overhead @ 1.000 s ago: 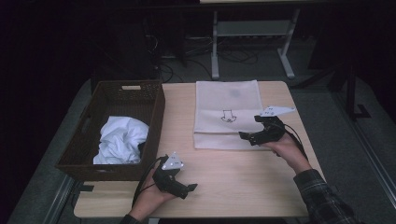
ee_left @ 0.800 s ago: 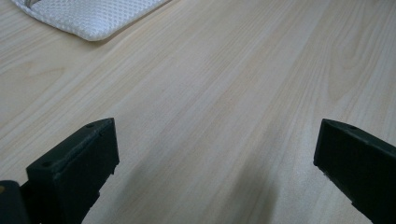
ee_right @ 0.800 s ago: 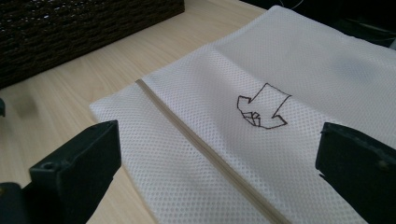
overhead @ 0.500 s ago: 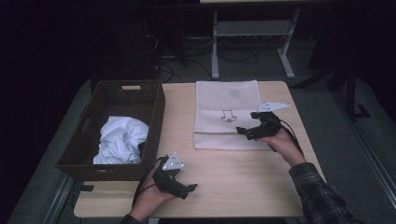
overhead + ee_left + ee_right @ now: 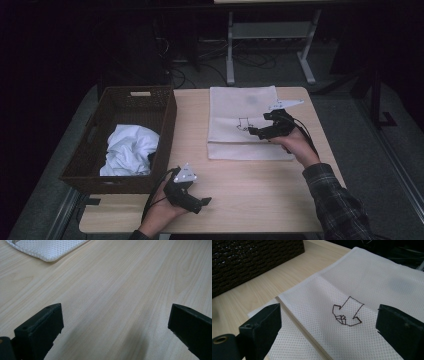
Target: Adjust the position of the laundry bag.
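We cannot follow the white mesh cloth (image 5: pixel 47 248) far in the left gripper view: the top edge cuts it, leaving just a corner well ahead of the left gripper (image 5: pixel 113 325), up and to the left of its jaws. Those jaws are themselves cropped at the bottom and right edges. In the right gripper view the folded cloth (image 5: pixel 372 290) runs off the right and bottom edges past the right gripper (image 5: pixel 329 327), and the wicker basket (image 5: pixel 249 260), ahead and left of the jaws, is cut by the top and left edges. From the high view, the small dark drawing (image 5: pixel 243 123) just beside the right gripper's tips is too small for us to read.
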Action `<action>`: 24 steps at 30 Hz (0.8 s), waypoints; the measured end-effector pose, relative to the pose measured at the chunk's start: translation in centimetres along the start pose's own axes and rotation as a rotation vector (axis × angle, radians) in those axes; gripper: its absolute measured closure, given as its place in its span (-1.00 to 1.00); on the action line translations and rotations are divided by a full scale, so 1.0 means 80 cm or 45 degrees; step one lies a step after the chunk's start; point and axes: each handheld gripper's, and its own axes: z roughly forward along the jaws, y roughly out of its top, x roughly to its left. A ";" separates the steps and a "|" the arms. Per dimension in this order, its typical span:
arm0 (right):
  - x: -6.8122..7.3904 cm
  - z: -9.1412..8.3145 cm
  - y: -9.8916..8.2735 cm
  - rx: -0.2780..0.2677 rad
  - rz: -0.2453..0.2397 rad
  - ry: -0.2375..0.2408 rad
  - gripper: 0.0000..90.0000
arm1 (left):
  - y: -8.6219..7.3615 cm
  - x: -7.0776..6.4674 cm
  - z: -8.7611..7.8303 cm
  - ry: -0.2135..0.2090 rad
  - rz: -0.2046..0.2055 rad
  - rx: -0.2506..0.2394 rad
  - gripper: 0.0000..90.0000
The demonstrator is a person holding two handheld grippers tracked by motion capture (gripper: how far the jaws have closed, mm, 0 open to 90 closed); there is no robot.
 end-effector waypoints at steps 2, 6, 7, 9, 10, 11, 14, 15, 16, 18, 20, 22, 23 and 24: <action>-0.001 0.003 0.003 0.006 -0.003 0.002 -0.84 | 0.000 0.000 0.000 0.000 -0.002 -0.001 -1.00; -0.004 0.009 0.008 0.025 0.006 0.001 -0.75 | 0.000 0.000 0.000 -0.002 0.000 -0.001 -1.00; -0.005 0.011 0.009 0.034 0.005 0.000 -0.72 | 0.000 0.000 0.000 -0.002 0.000 -0.002 -1.00; -0.006 0.013 0.010 0.046 0.010 0.003 -0.70 | 0.000 0.000 0.000 -0.002 0.000 -0.003 -1.00; -0.008 0.016 0.013 0.060 0.010 0.003 -0.69 | 0.000 0.000 0.000 -0.003 0.001 -0.003 -1.00; -0.009 0.017 0.014 0.054 0.007 -0.004 -0.68 | 0.000 0.000 0.000 -0.004 0.000 -0.003 -1.00; -0.015 0.022 0.016 0.077 0.026 -0.012 -0.63 | 0.000 0.000 0.000 -0.005 -0.001 -0.002 -1.00; -0.017 0.024 0.017 0.085 0.027 -0.025 -0.57 | 0.000 0.000 0.000 -0.005 -0.001 -0.001 -1.00; -0.017 0.024 0.017 0.085 0.027 -0.025 -0.57 | 0.000 0.000 0.000 -0.005 -0.001 -0.001 -1.00; -0.021 0.030 0.021 0.101 0.038 -0.020 -0.40 | 0.000 -0.001 0.000 -0.008 -0.004 -0.008 -1.00; -0.021 0.033 0.023 0.094 0.020 -0.043 -0.23 | 0.000 -0.001 0.000 -0.009 -0.001 -0.006 -1.00; -0.021 0.037 0.024 0.094 0.011 -0.065 -0.15 | 0.000 -0.001 0.000 -0.011 0.000 -0.005 -1.00; -0.021 0.040 0.025 0.102 0.012 -0.082 -0.09 | 0.000 -0.001 0.000 -0.011 0.001 -0.005 -1.00; -0.021 0.042 0.025 0.105 0.015 -0.098 -0.04 | 0.000 -0.001 0.000 -0.012 0.000 -0.006 -1.00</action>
